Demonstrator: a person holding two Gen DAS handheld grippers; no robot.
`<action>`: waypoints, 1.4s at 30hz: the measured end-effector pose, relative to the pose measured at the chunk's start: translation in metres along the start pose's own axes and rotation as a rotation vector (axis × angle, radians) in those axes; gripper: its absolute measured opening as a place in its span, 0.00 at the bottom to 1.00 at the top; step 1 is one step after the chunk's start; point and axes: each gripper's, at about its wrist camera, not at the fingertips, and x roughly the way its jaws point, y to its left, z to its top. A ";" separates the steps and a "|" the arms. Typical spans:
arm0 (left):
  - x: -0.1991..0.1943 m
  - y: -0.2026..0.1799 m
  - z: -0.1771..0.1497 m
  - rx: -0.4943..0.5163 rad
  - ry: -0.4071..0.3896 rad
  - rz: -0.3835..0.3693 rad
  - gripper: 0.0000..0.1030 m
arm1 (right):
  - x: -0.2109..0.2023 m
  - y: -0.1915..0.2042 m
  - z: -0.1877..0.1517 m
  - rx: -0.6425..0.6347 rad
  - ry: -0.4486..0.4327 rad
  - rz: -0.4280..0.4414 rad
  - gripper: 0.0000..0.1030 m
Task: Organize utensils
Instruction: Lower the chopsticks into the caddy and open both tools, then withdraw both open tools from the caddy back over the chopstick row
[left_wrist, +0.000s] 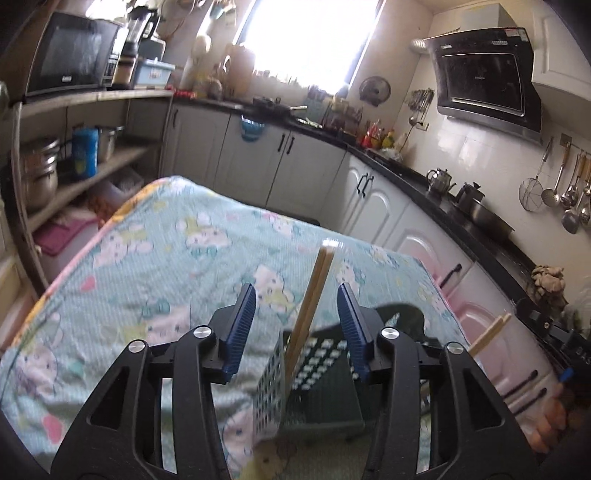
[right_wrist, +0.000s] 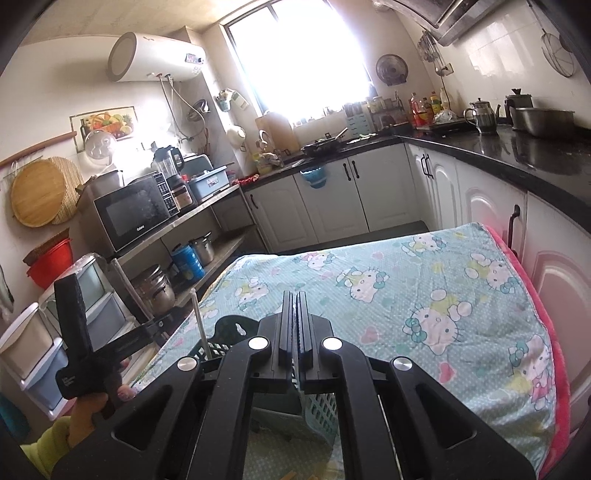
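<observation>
Left gripper (left_wrist: 297, 325) is sitting with its jaws apart, chopsticks (left_wrist: 314, 295) standing untouched between them in the dark green basket (left_wrist: 325, 387). Right gripper (right_wrist: 295, 328) is pinched together above the basket, angling down. Cartoon-cat tablecloth (right_wrist: 406, 288) is covering the table; kitchen counter (right_wrist: 517, 155) behind.

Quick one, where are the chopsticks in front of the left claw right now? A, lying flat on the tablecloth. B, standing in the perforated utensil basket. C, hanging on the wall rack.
B: the chopsticks stand upright in the utensil basket, between the left claw's open jaws, untouched.
</observation>
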 end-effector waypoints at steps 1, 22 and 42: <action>-0.002 0.001 -0.002 -0.001 0.007 -0.005 0.42 | 0.000 0.000 0.000 0.001 0.001 -0.002 0.10; -0.036 0.010 -0.050 0.001 0.097 -0.077 0.80 | -0.009 0.000 -0.031 -0.020 0.088 -0.038 0.34; -0.064 0.011 -0.089 0.018 0.097 -0.073 0.88 | -0.030 0.022 -0.077 -0.088 0.152 -0.008 0.41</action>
